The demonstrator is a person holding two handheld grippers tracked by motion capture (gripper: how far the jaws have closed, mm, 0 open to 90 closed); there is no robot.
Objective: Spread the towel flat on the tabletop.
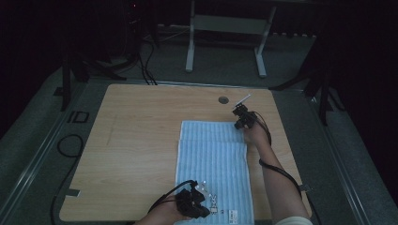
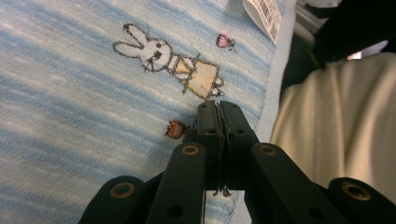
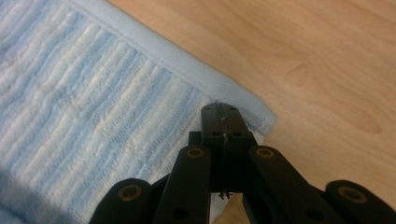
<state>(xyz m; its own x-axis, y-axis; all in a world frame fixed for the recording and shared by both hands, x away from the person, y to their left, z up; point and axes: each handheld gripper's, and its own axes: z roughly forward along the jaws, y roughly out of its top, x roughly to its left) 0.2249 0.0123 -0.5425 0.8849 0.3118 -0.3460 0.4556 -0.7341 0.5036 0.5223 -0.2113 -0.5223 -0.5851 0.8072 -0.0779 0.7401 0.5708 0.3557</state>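
The left tongs (image 2: pixel 218 105) are pinching the towel (image 1: pixel 216 154) just below its rabbit picture (image 2: pixel 168 60). The right tongs (image 3: pixel 223 109) are pinching the towel's far corner, the bare desk (image 3: pixel 303 56) lying just beyond them.

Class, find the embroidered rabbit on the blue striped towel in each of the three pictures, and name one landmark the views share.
High view: the rabbit sits near the towel's near end, just right of the left gripper.
Left gripper view: rabbit in the upper middle, just above the shut jaws.
Right gripper view: not in it; here the towel's far corner lies on the wooden table.
Shared landmark: the blue striped towel.
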